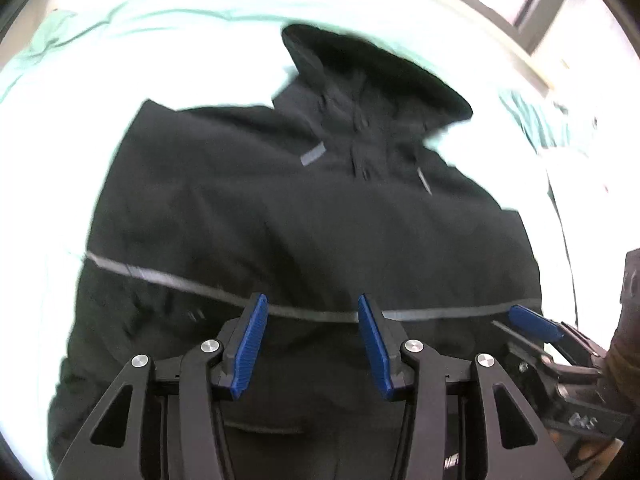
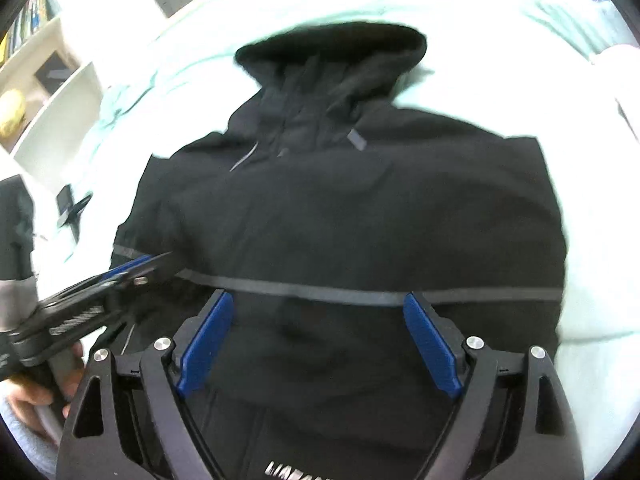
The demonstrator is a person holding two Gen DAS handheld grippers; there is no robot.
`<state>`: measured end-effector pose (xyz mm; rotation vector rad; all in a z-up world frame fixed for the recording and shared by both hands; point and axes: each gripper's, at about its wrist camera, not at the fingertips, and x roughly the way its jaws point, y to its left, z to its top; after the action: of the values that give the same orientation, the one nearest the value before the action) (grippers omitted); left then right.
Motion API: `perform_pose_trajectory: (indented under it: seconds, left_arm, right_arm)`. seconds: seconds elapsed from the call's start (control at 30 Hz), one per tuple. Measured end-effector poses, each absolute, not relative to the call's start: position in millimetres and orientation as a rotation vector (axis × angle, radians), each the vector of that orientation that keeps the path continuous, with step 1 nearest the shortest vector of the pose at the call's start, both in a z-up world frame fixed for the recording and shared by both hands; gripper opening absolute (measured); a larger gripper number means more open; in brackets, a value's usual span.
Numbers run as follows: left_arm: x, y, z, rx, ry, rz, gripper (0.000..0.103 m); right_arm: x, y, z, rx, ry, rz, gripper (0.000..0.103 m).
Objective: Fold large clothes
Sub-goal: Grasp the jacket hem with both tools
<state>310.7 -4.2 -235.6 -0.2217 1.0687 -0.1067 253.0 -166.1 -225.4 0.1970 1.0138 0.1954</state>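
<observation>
Pale mint bedding (image 1: 168, 40) covers the bed and fills the background of both wrist views, washed nearly white where the light falls on it. On it, spread flat across the middle, lies the black hooded jacket (image 1: 280, 208), front side up, its hood (image 2: 332, 52) pointing away from the cameras. A thin grey reflective stripe (image 2: 312, 290) runs across the jacket's body from side to side, and a short grey tab (image 1: 312, 154) sits near the collar beside the zip. White lettering shows at the jacket's near hem in the right wrist view, too cut off to read.

White shelves (image 2: 60, 92) holding books and a yellow object stand off the bed at the upper left of the right wrist view. A window frame (image 1: 540, 4) crosses the upper right of the left wrist view.

Over the jacket's lower part, the left gripper (image 1: 312, 344) hangs with its blue pads roughly half apart and only fabric seen past them; nothing is pinched. The right gripper (image 2: 320, 340) sits beside it above the same stripe, jaws spread wide and empty. Each gripper appears at the edge of the other's view, and a hand (image 2: 28, 400) holds the left one's handle.
</observation>
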Motion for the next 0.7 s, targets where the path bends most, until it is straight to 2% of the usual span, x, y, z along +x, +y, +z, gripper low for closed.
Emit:
perform_pose_trajectory:
  seconds: [0.13,0.27,0.37,0.43,0.57,0.7]
  left_arm:
    - [335.0,10.2,-266.2,-0.152,1.136,-0.051,0.048]
    - [347.2,22.5,-298.1,-0.255,1.171,-0.077,0.048]
    - [349.1,12.9,-299.0,-0.205,1.176,-0.061,0.048]
    - [354.6,-0.6,-303.5,-0.12,1.164,-0.053,0.048]
    - [349.3,-11.6,-301.9,-0.037,1.143,-0.031,0.049]
    - [321.2,3.7,-272.3,-0.16,1.146,-0.036,0.049]
  right_arm:
    - [273.2,-172.9,-241.0,0.245,1.035,0.148,0.089]
    - [284.1,-183.2,-270.0,0.294,1.065,0.132,0.089]
    - [289.4,-172.7,-279.4,0.214,1.078,0.118,0.092]
    - [291.8,-162.9,-284.8,0.153,1.09,0.141,0.103]
    - [295.7,-142.3,-288.5,-0.011,1.115,0.117,0.103]
    - [274.2,-151.2,-257.9,0.102,1.093,0.158,0.103]
